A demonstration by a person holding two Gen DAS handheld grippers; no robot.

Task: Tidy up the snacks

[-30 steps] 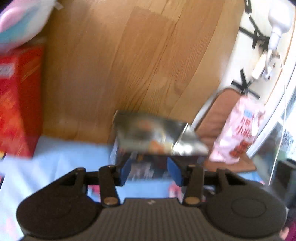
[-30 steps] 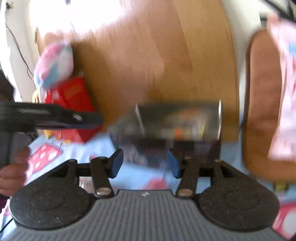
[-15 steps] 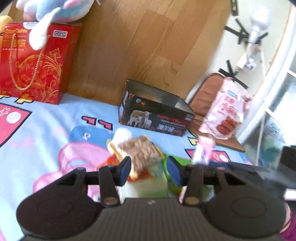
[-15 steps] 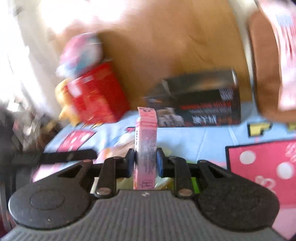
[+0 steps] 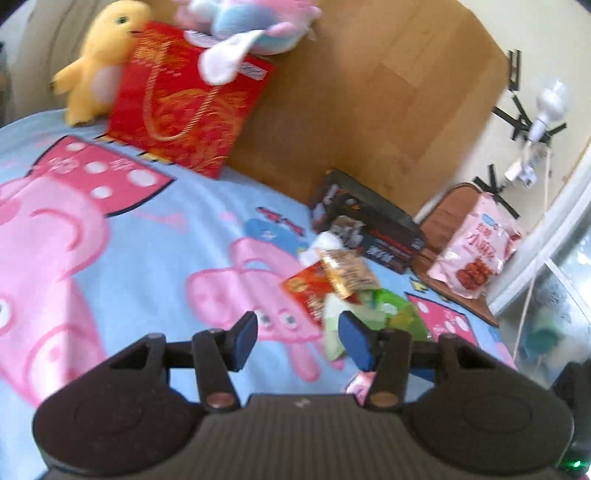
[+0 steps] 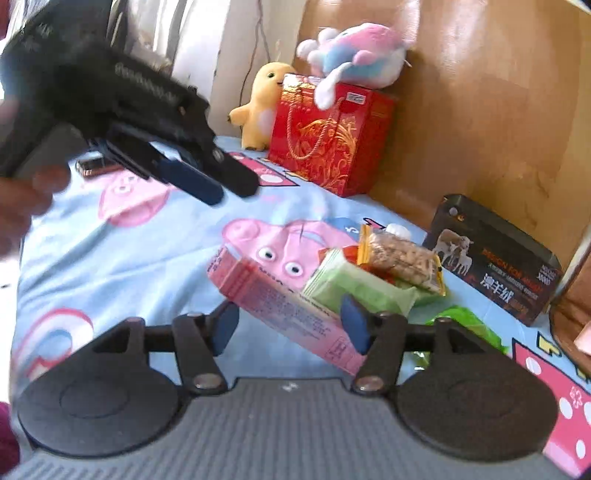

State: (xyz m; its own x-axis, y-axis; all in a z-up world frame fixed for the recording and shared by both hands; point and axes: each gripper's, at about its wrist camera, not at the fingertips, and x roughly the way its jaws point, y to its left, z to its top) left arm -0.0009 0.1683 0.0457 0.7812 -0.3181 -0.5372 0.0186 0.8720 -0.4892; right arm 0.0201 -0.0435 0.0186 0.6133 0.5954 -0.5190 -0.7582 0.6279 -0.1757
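Note:
A pile of snacks lies on the cartoon bedsheet: a pink carton (image 6: 284, 306), a pale green packet (image 6: 354, 288), a clear bag of brown biscuits (image 6: 402, 258) and a red packet (image 5: 310, 291). The open black box (image 6: 495, 262) stands behind them by the wooden headboard; it also shows in the left wrist view (image 5: 369, 225). My right gripper (image 6: 290, 325) is open, just above the pink carton lying loose. My left gripper (image 5: 297, 339) is open and empty, left of the pile; it also shows in the right wrist view (image 6: 207, 181), held high.
A red gift bag (image 5: 184, 110) with a yellow plush (image 5: 99, 59) and a pink-blue plush (image 5: 251, 26) stands at the headboard. A pink snack bag (image 5: 476, 254) rests on a brown cushion (image 5: 450, 206) at the right. A lamp (image 5: 546, 107) hangs on the wall.
My right gripper held the pink carton upright half a second ago; now it is open and the carton lies on the bed. Both grippers pulled back from the black box.

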